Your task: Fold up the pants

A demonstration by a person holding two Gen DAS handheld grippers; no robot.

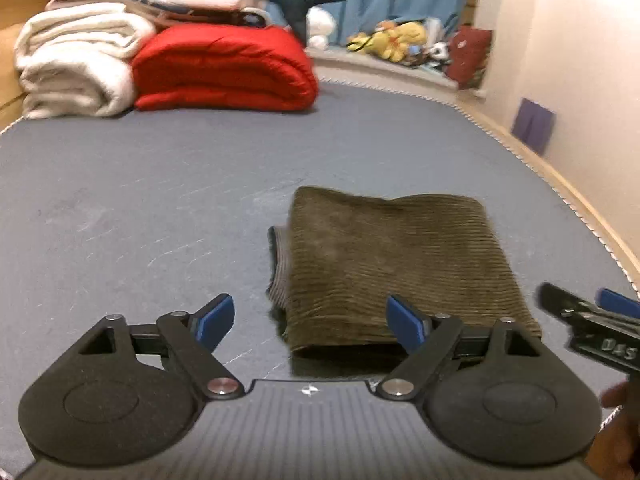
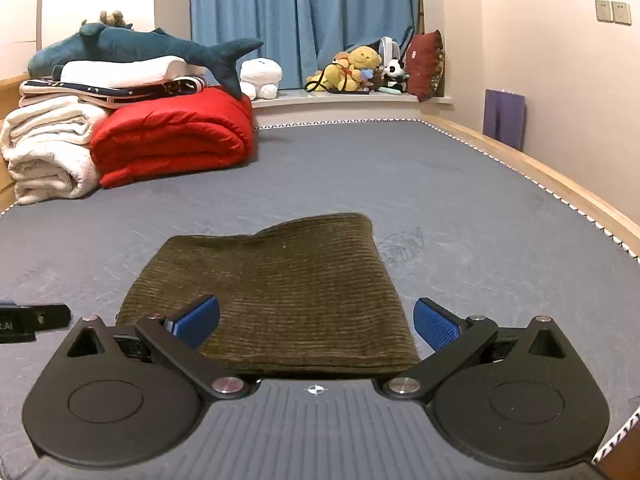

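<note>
The olive corduroy pants (image 1: 392, 268) lie folded into a compact rectangle on the grey mattress (image 1: 140, 208). In the left wrist view my left gripper (image 1: 310, 322) stands open over the near left corner of the bundle, and its blue pads touch nothing. The right gripper shows at that view's right edge. In the right wrist view the pants (image 2: 280, 292) lie straight ahead. My right gripper (image 2: 316, 322) is open above their near edge, one pad over the cloth and one beside it. Nothing is held.
A red quilt (image 2: 172, 136), white blankets (image 2: 44, 148) and a plush shark (image 2: 132, 48) are piled at the far left of the bed. Stuffed toys (image 2: 360, 68) line the window sill under blue curtains. A wooden bed rim (image 2: 560, 184) runs along the right.
</note>
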